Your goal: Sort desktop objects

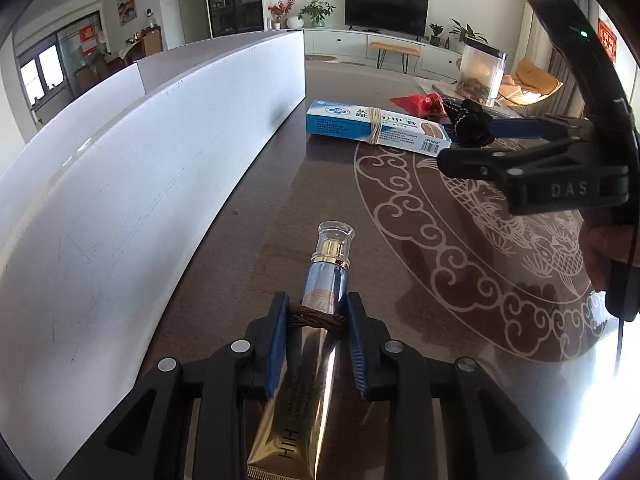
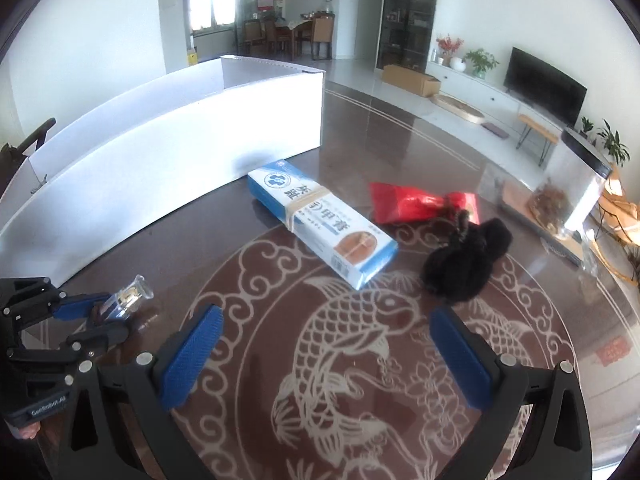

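My left gripper (image 1: 318, 308) is shut on a gold cosmetic tube (image 1: 308, 380) with a clear cap; a brown twisted band rings the tube between the pads. The tube points toward the table's far side, beside the white bin (image 1: 140, 160). The right wrist view shows the same left gripper (image 2: 110, 316) with the tube (image 2: 130, 296) at the left. My right gripper (image 2: 325, 314) stands open with nothing between its fingers, above the fish pattern, short of a black fuzzy pouch (image 2: 464, 266). A blue-and-white box (image 2: 320, 224) with a rubber band lies ahead.
A red packet (image 2: 416, 202) lies behind the pouch. A clear container with a black lid (image 2: 572, 196) stands at the table's right edge. The long white bin (image 2: 160, 152) runs along the left. The right gripper (image 1: 468, 144) reaches in by the pouch (image 1: 470, 122) and box (image 1: 376, 126).
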`<move>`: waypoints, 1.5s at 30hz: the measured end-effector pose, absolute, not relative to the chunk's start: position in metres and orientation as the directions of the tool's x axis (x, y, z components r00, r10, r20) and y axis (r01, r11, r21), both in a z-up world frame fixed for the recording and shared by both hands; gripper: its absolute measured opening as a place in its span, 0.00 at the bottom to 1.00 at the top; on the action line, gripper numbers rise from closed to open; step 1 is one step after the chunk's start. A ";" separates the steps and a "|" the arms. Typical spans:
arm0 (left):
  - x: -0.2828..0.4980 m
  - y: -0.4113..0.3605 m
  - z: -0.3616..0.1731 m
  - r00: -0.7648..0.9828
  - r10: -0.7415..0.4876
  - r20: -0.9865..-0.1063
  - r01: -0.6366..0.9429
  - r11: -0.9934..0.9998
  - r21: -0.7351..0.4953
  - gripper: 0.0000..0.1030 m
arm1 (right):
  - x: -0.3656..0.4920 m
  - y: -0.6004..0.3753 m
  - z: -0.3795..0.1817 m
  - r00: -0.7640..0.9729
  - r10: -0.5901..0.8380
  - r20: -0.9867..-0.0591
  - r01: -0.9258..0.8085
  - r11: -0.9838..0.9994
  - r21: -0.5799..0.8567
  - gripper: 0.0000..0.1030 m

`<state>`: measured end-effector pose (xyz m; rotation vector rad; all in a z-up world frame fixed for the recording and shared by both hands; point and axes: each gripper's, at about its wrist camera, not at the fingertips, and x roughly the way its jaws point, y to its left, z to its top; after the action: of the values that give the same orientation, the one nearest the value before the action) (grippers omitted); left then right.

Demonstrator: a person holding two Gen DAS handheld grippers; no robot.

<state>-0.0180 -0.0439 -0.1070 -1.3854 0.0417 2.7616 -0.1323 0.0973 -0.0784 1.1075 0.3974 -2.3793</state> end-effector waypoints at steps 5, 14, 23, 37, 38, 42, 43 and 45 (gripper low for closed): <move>-0.020 -0.044 -0.107 -0.599 0.034 -0.800 -0.054 -0.999 -0.003 0.27 | -0.197 0.057 -0.098 -0.464 -0.262 -0.846 0.620 -0.778 -0.100 1.00; -0.022 -0.042 -0.107 -0.602 0.034 -0.798 -0.056 -0.998 0.000 0.27 | -0.225 0.056 -0.110 -0.383 -0.298 -0.874 0.612 -0.791 0.002 0.64; -0.021 -0.042 -0.107 -0.599 0.077 -0.797 -0.075 -0.996 -0.040 0.27 | -0.146 0.105 -0.105 -0.437 -0.310 -0.844 0.461 -0.883 0.085 0.44; 0.003 0.018 -0.106 -0.562 0.225 -0.796 -0.335 -0.942 -0.030 0.53 | 0.072 0.208 -0.102 -0.590 -0.122 -0.798 0.185 -0.983 0.014 0.65; 0.003 0.019 -0.108 -0.558 0.194 -0.807 -0.324 -0.946 -0.003 0.74 | 0.071 0.205 -0.106 -0.593 -0.122 -0.796 0.187 -0.982 0.012 0.71; 0.001 0.018 -0.111 -0.550 0.178 -0.816 -0.316 -0.949 0.007 0.80 | 0.070 0.195 -0.107 -0.585 -0.116 -0.803 0.196 -0.981 -0.001 0.86; 0.002 0.018 -0.110 -0.551 0.177 -0.815 -0.317 -0.948 0.008 0.80 | 0.068 0.192 -0.108 -0.583 -0.110 -0.805 0.195 -0.981 -0.007 0.88; 0.001 0.019 -0.111 -0.548 0.181 -0.817 -0.322 -0.947 0.006 0.85 | 0.063 0.189 -0.111 -0.577 -0.104 -0.810 0.190 -0.982 -0.010 0.94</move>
<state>0.0014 0.0193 -0.1108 -1.3069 0.2239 2.5267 0.0627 0.1886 -0.1113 1.3511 0.1428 -2.6473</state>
